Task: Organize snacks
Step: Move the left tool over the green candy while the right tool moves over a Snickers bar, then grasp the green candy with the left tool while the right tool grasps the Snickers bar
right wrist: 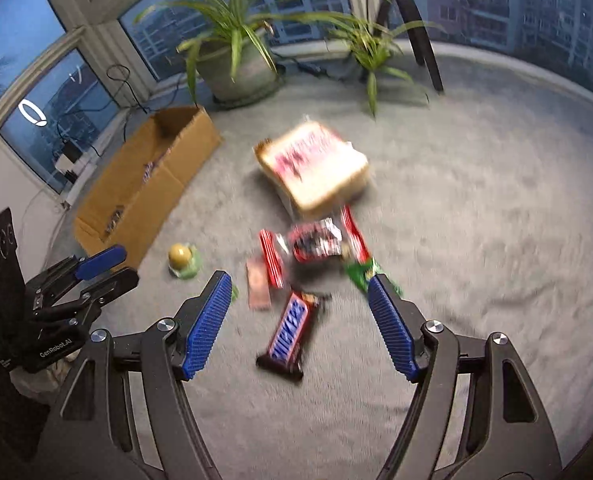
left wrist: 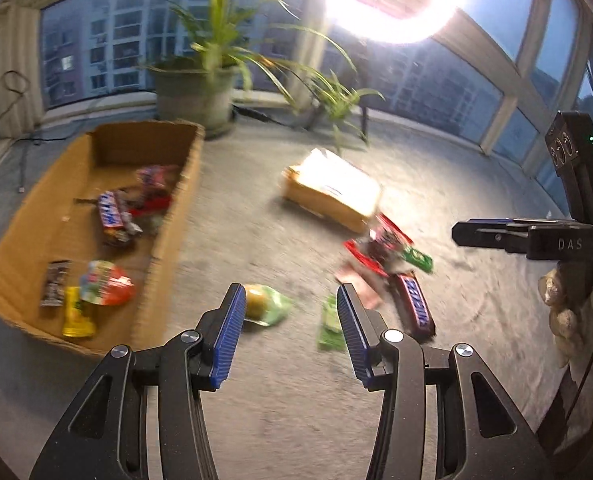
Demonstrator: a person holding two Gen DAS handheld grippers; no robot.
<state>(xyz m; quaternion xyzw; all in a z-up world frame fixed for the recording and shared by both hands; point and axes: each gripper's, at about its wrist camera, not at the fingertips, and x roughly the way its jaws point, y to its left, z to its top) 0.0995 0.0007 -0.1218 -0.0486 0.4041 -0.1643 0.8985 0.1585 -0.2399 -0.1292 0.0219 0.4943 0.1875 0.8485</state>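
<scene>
Left wrist view: the left tongs (left wrist: 288,300) are spread wide and hold nothing, above the carpet (left wrist: 256,380). A cardboard box (left wrist: 164,248) to the left holds several snacks; a loose pile of snacks (left wrist: 384,256) lies to the right.

Right wrist view: the right tongs (right wrist: 300,284) gape, released, over a Snickers bar (right wrist: 290,330) on the carpet. A bread bag (right wrist: 316,164) lies beyond.
</scene>
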